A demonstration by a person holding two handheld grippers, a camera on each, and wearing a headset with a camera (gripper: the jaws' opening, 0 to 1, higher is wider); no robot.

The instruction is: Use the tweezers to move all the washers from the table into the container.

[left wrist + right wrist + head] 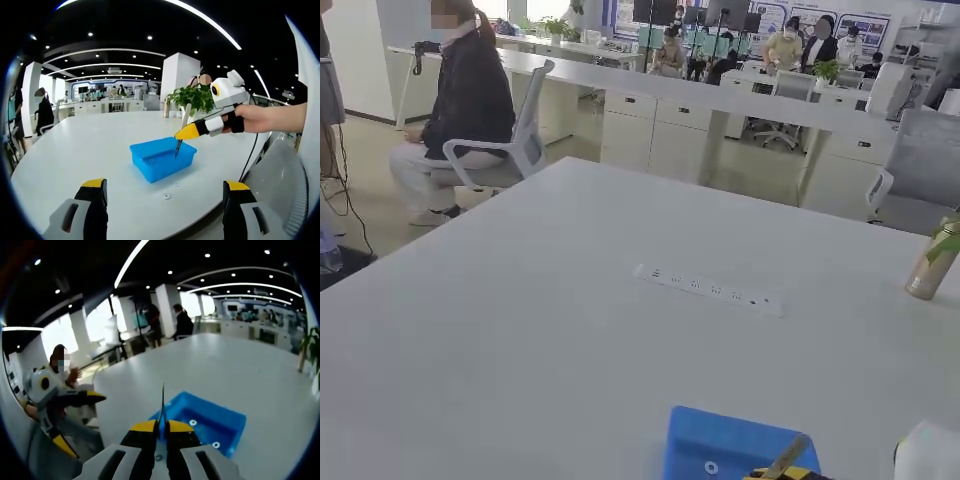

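Hovering over container (229, 416) — right gripper (161, 426) pinching tweezers (162, 402).
Tweezers angled down into it; left gripper (164, 185) well apart — jaws spread wide.

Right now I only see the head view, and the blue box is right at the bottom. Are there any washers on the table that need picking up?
Observer: Yes. In the left gripper view, two washers lie on the table, just in front of the container.
Operator: Am I holding the tweezers properly?
Observer: The right hand-held gripper is shut on the tweezers, and their tip hangs over the container.
Operator: What about my other one?
Observer: The left hand-held gripper is open and holds nothing.
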